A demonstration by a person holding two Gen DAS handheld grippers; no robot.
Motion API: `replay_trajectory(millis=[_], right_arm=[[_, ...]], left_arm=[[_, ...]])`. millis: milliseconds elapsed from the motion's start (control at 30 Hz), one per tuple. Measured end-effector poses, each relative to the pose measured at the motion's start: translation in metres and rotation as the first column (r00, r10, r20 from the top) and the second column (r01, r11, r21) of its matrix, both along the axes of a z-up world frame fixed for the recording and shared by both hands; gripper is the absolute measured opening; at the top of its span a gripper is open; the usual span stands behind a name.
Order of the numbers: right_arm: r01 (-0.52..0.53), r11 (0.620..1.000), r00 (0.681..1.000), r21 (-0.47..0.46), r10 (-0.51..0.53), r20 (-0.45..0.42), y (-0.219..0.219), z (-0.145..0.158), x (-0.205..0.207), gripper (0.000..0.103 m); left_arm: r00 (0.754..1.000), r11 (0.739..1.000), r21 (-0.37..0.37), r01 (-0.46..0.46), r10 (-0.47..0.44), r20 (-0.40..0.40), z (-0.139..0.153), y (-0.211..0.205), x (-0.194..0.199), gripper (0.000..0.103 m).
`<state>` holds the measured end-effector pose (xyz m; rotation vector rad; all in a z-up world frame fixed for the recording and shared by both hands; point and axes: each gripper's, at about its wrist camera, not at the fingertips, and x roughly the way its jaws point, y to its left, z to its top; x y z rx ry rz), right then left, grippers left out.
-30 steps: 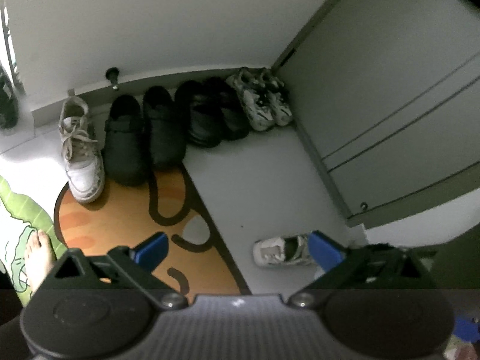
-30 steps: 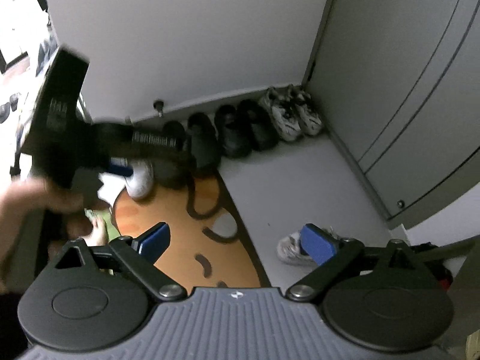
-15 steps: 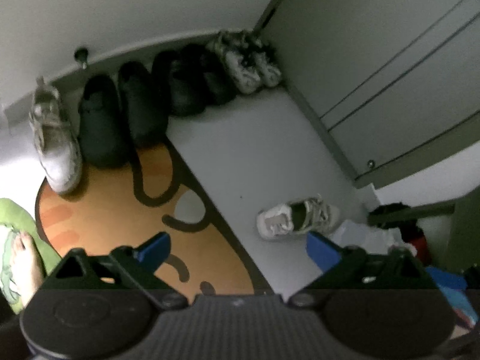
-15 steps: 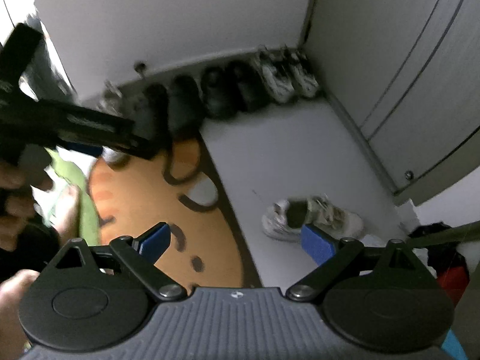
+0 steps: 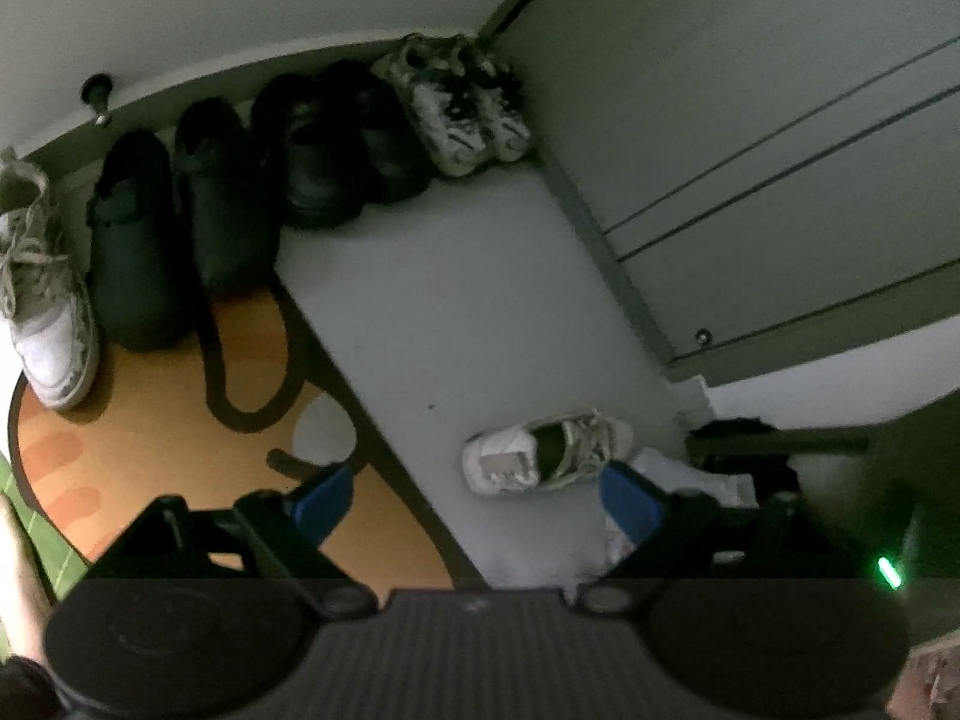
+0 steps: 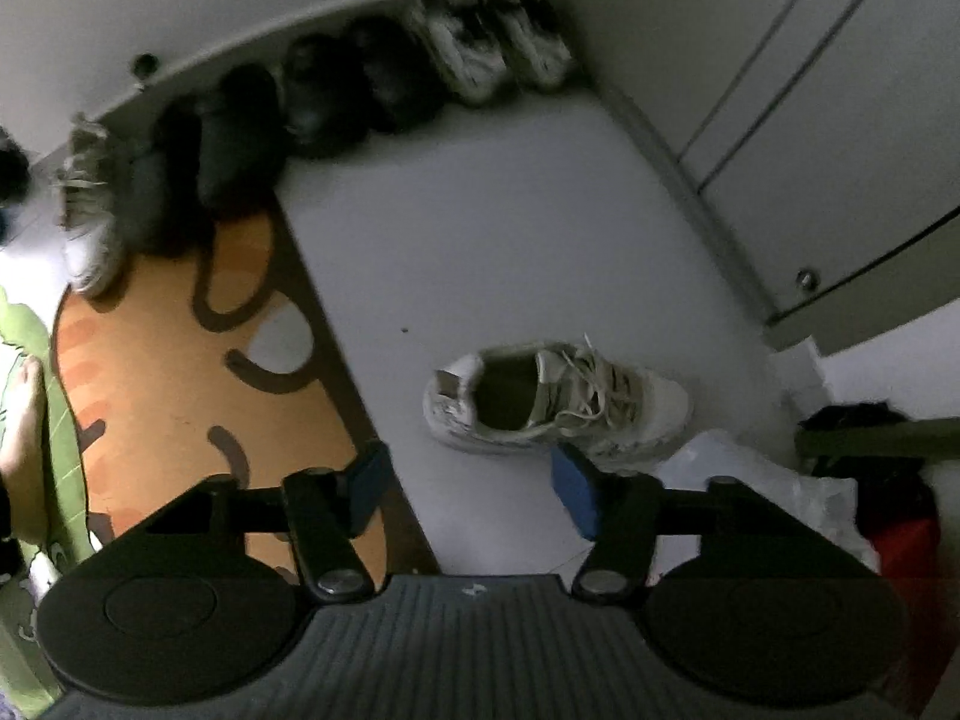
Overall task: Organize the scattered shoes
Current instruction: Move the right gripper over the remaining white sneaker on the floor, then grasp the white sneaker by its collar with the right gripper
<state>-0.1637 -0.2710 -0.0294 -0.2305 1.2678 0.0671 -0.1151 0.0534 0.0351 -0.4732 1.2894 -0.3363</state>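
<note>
Your right gripper (image 6: 471, 492) hangs with jaws apart just short of the stray white sneaker (image 6: 558, 399) lying alone mid-floor; left gripper (image 5: 474, 498) is empty too, jaws apart. Seven shoes (image 5: 288, 162) already line the far wall; its lone mate (image 5: 42, 300) waits at the row's left end.

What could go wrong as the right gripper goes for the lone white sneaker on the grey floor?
The right gripper is open just short of the stray sneaker, whose loose laces trail over its side; a grab there might catch laces rather than the upper. A white plastic bag lies right beside the toe and could get snagged. The view is dim and blurred, so aim may be poor.
</note>
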Motion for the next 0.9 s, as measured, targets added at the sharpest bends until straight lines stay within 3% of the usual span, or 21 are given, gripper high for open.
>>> replay_trajectory(millis=[333, 467, 900], right_arm=[[0.004, 0.992, 0.994, -0.129, -0.019, -0.111, -0.055, -0.085, 0.073, 0.040], [-0.003, 0.991, 0.991, -0.136, -0.015, -0.133, -0.071, -0.111, 0.085, 0.028], [-0.046, 0.987, 0.987, -0.156, 0.021, -0.160, -0.089, -0.167, 0.108, 0.028]], left_arm=[[0.995, 0.996, -0.079, -0.040, 0.032, -0.096, -0.020, 0.011, 0.005, 0.093], [0.994, 0.997, -0.056, -0.058, 0.053, -0.100, -0.023, 0.019, 0.005, 0.095], [0.981, 0.998, -0.026, -0.062, 0.057, -0.183, -0.050, 0.020, 0.004, 0.095]])
